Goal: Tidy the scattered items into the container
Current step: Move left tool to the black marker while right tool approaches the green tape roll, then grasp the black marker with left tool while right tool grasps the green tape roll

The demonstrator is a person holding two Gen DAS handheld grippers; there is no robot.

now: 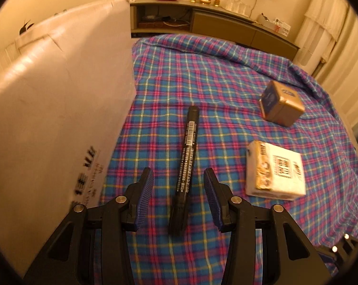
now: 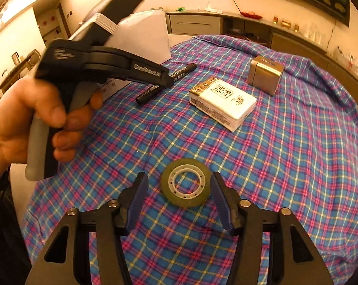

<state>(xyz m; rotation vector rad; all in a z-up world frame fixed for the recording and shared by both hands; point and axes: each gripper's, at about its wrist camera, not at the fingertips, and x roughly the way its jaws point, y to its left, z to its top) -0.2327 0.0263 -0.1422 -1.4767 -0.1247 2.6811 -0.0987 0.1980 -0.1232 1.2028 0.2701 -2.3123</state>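
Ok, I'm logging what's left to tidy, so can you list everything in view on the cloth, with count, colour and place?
marker: 1, black, lying on the cloth between the left gripper's fingers
tape roll: 1, clear yellowish, flat on the cloth between the right gripper's fingers
tissue pack: 1, white and gold, mid-cloth
square tin: 1, gold with a blue face, beyond the tissue pack
cardboard box: 1, pale, at the cloth's left edge beside the marker
plaid cloth: 1, blue, pink and yellow, covers the table
left gripper: 1, black with blue pads, open
right gripper: 1, black with blue pads, open
hand: 1, holding the left gripper's handle
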